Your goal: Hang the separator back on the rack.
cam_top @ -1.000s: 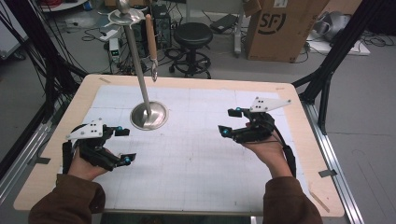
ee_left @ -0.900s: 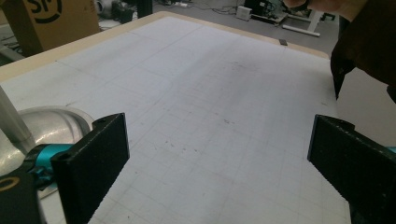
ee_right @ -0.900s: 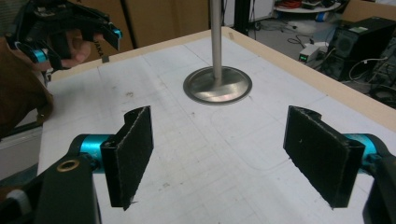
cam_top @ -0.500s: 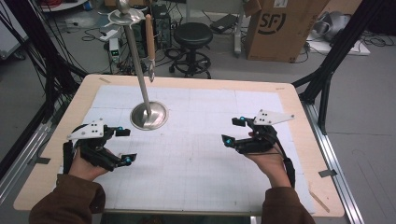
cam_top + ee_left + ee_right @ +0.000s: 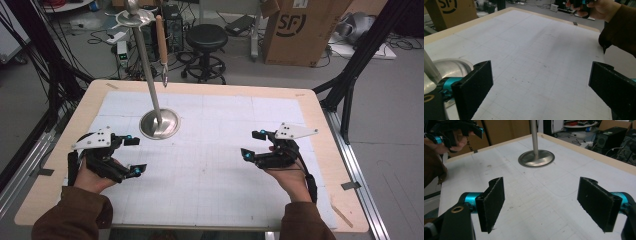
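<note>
- While both hands rest low on the mat, the stand [image 5: 159, 122], a round steel base with an upright pole, is the nearest thing to either gripper and stands apart from both.
- Hanging item: a slender brown-handled tool [image 5: 161, 42] hangs from the stand's top disc, its long axis vertical, its metal tip pointing down, clear of the base and well above jaw level.
- Left gripper [image 5: 135, 155]: jaws spread wide, nothing between them. Seen along the jaws in the left gripper view, the stand's base [image 5: 447, 68] lies just outside the left-hand pad, near but not touching so far as can be told.
- Right gripper [image 5: 253, 145]: jaws spread wide, nothing between them. In the right gripper view the stand [image 5: 536, 158] lies straight ahead of the gap, well apart, its pole rising out of the top of the view.
- Nearer hand: the left, by a clear margin; the right is separated from the base by a broad stretch of the mat [image 5: 215, 165].
- Pose, left: hand low over the mat, jaws roughly level, aimed across the table towards the right gripper [image 5: 580, 3].
- Pose, right: hand low, jaws roughly level, aimed towards the stand and the left gripper [image 5: 456, 131].
- Judgement: reaching the hanging tool calls for a rise from either hand, since it hangs high above both jaw lines.
</note>
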### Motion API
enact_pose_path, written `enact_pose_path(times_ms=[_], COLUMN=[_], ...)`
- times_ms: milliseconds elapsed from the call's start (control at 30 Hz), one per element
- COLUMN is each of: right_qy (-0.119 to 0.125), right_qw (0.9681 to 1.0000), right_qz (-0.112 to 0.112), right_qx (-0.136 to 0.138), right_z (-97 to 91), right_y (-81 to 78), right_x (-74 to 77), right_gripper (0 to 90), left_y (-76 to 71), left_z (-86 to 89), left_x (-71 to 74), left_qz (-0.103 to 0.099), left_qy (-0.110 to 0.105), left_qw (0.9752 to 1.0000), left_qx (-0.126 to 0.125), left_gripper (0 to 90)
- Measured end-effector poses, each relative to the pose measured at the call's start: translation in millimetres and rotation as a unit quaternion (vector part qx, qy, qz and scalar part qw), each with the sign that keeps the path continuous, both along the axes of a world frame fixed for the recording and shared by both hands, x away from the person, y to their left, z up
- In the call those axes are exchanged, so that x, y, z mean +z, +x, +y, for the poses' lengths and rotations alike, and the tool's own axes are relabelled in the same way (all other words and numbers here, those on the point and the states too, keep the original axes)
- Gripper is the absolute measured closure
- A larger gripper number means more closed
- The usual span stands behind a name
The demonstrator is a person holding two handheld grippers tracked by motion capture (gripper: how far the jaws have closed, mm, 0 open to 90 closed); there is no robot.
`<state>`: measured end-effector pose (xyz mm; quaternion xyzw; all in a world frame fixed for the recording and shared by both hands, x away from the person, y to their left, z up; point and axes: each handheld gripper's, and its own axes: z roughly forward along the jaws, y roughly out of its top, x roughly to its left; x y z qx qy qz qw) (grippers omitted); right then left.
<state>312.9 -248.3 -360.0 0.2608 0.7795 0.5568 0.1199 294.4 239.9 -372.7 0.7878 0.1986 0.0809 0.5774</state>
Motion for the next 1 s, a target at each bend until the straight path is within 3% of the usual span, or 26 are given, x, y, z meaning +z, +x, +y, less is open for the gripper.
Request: enact_pose_path(times_ms=[1000], right_qy=[-0.008], right_qw=[0.9999], right_qz=[0.004], right_qx=[0.008], right_z=[5.9], right_y=[4.1], right_x=[-3.7], right_gripper=[21.3], left_y=[-0.3], left_z=[0.3], left_x=[-1.7], left_qz=[0.0], left_qy=[0.004], left_qw=[1.0], left_qx=[-0.002], left_gripper=[6.1])
